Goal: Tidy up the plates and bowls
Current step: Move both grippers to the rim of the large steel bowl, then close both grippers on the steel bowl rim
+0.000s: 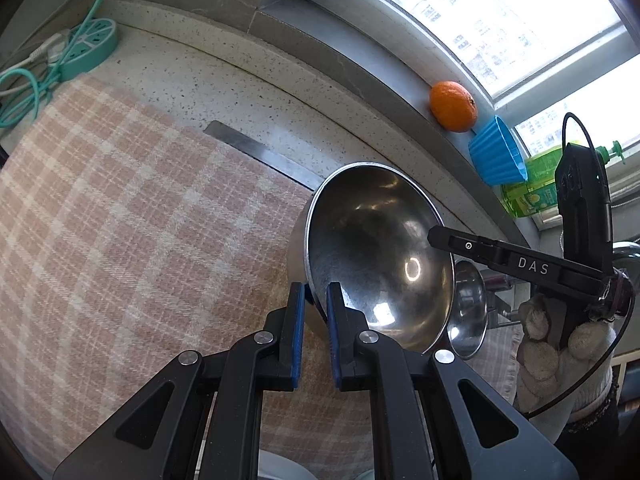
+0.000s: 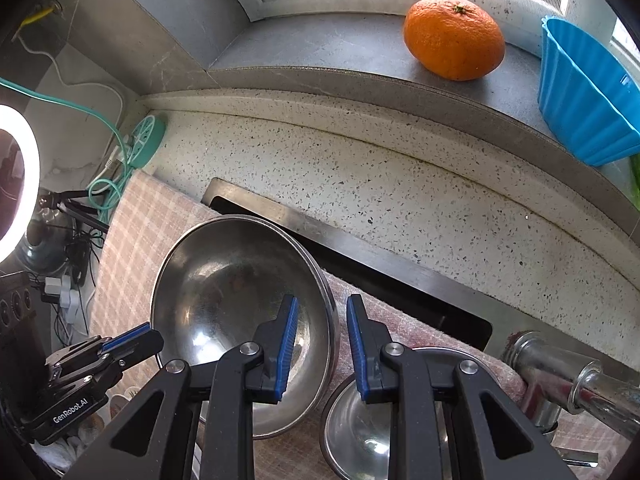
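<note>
Steel bowl (image 1: 376, 256), the larger one, is tilted on its side over the checked cloth (image 1: 120, 208), its rim pinched by the left gripper (image 1: 316, 312), one pad outside the wall and one inside. The right gripper (image 2: 322, 344) is spread wide, straddling the opposite rim without clamping it. A smaller bowl (image 2: 360, 432) sits just beside, low on the cloth. Probably the step is nesting the small bowl into the large one, so level the big bowl first and keep the pinch deep enough to stop it swinging. Room lies leftward over the cloth; the tap (image 2: 576, 384) and the sink edge (image 2: 360, 248) crowd the right and far side.
</note>
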Demonstrator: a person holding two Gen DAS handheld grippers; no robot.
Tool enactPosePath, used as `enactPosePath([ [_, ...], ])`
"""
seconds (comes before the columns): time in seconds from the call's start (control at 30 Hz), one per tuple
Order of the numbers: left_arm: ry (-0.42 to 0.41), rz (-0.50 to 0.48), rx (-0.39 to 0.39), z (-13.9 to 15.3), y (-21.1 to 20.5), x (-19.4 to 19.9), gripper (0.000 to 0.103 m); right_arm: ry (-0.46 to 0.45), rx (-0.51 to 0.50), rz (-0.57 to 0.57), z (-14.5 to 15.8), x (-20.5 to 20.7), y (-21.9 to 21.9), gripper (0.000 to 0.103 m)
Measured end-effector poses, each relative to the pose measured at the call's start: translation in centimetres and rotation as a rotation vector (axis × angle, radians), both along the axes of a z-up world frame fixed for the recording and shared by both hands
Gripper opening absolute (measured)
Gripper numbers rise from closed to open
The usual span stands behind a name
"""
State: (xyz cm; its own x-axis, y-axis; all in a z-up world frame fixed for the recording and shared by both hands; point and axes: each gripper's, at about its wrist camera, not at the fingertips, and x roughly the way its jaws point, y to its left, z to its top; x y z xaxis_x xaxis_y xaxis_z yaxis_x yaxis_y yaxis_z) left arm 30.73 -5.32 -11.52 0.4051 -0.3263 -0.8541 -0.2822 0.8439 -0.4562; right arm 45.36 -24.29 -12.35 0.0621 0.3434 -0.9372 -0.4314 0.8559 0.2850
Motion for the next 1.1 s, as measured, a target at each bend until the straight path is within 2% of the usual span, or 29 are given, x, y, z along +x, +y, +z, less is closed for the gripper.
enactPosePath([
  [0.13,-0.003,-0.007,0.006,0.0,-0.1,0.0,0.009,0.004,-0.003,0.001,-0.2,-0.1,0.1,0.022],
  [0.57,-0.013,-0.008,0.026,-0.1,-0.1,0.0,0.009,0.005,-0.035,-0.008,-0.3,-0.4,0.2,0.011],
  [1.1,-0.033,0.009,0.033,0.9,0.9,-1.3,0.009,0.021,-0.042,-0.006,0.0,-1.3,1.0,0.008],
])
